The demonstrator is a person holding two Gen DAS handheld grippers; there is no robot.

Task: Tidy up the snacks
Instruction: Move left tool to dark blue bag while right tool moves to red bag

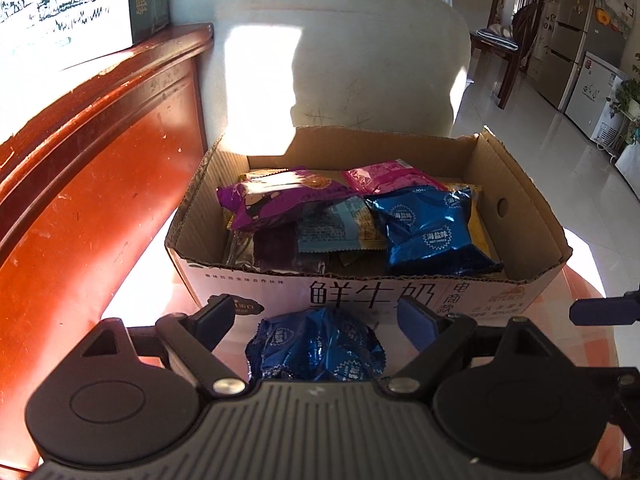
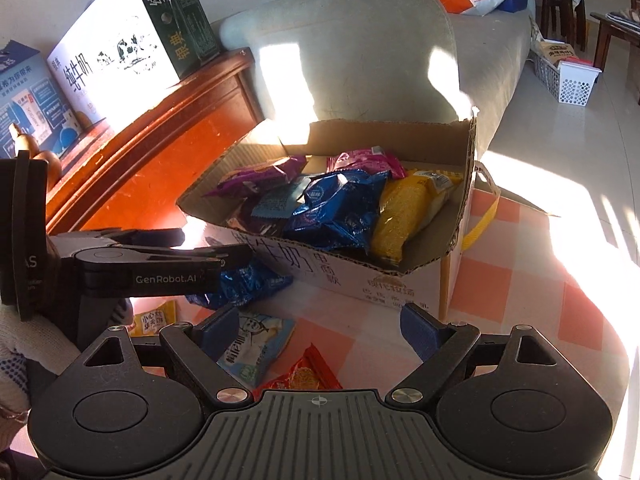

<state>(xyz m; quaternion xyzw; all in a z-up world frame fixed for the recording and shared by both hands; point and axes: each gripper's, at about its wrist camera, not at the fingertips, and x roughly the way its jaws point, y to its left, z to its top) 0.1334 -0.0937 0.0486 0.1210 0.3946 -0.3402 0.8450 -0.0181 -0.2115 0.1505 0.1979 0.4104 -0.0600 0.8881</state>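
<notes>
Black tongs with blue pads, silver screws, "GenRobot.AI" lettering; white knit glove, blue-dotted.

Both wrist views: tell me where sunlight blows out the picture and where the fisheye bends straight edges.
Left wrist view: glare whitens the milk carton at top left and the near-left corner of the cardboard box; the wooden cabinet edge bows. Right wrist view: sun washes out the checkered tablecloth at right and a patch on the sofa back; the box's blue snack packet stays readable.
</notes>
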